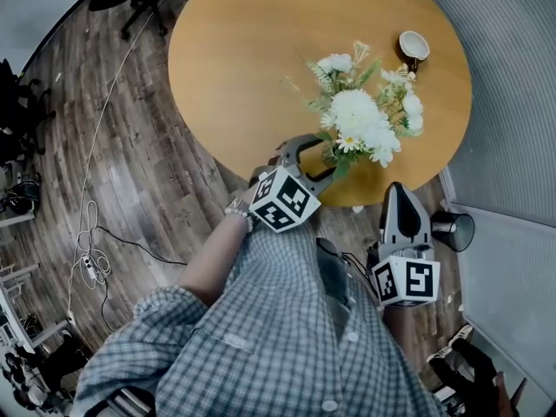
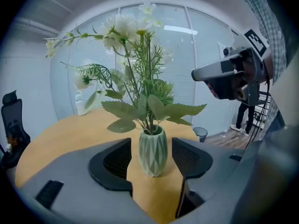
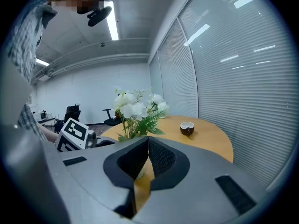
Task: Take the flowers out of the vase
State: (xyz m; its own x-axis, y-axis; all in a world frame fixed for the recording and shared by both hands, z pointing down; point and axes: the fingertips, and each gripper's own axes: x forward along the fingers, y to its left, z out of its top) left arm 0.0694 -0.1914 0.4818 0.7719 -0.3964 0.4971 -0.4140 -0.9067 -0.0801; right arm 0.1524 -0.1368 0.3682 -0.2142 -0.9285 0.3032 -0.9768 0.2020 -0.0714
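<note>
Round wooden table (image 1: pixel 234 50) stands by the window blinds. At its near edge the left gripper (image 1: pixel 314 159) is wide open around the vase (image 2: pixel 153 152), its pads not touching it. Only this gripper's own view shows the vase. From above, the flowers (image 1: pixel 360 120) in it hide it. Right gripper (image 1: pixel 400 202) is clenched and empty.

The left grey two-jaw gripper (image 1: pixel 313 159), carrying a black-and-white marker cube (image 1: pixel 282 200), points toward one o'clock in the head view with its jaws spread wide. The bare left forearm (image 1: pixel 211 263) runs back toward seven o'clock into a rolled checked sleeve (image 1: pixel 148 328). The right grey gripper (image 1: pixel 395 191), at four o'clock from the left one, points to twelve with its jaws pressed together.
</note>
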